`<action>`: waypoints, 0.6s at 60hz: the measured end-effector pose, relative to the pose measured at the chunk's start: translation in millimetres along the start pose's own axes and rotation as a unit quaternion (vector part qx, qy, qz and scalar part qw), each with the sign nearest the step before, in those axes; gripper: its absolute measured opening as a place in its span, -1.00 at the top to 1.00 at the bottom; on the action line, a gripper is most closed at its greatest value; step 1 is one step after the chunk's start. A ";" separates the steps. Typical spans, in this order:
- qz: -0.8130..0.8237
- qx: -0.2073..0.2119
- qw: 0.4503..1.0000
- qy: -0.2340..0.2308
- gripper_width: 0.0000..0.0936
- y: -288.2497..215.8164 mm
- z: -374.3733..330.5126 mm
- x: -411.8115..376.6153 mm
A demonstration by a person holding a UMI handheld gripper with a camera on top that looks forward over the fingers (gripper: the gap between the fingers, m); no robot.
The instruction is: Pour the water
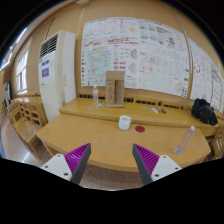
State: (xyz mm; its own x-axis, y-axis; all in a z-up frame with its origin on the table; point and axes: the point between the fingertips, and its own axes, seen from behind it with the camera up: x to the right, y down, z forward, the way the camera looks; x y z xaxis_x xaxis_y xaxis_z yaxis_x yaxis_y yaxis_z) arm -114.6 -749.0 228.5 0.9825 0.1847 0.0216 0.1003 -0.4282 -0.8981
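A white cup (124, 122) stands near the middle of a round wooden table (100, 140), well beyond my fingers. A clear plastic water bottle (186, 138) stands near the table's right edge, far ahead and to the right. My gripper (112, 165) is open and empty, held above the table's near edge, with purple pads on both fingers (72, 160). Nothing is between the fingers.
A second wooden table (130, 108) behind holds another bottle (96, 97), a cardboard box (115, 87) and a dark bag (204, 110). A white air conditioner (55, 70) stands at the left. Posters cover the wall. Wooden chairs (28, 120) sit at the left.
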 end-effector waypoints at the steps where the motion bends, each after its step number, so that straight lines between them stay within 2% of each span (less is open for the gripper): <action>1: 0.003 -0.003 1.000 0.003 -0.82 1.2 0.0 1.9; 8: 0.015 -0.024 0.999 0.021 -0.82 33.3 5.2 35.3; 23: 0.011 -0.075 0.995 0.067 -0.82 145.6 40.0 218.0; 32: 0.022 -0.074 0.992 0.102 -0.83 175.1 75.2 330.0; 36: 0.024 -0.059 0.991 0.115 -0.83 172.3 97.4 376.2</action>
State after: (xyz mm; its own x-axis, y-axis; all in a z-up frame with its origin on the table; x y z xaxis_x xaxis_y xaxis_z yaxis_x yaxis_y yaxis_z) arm 257.1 -667.1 39.1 0.9951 -0.0394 0.0910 0.0559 -0.5345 -0.8433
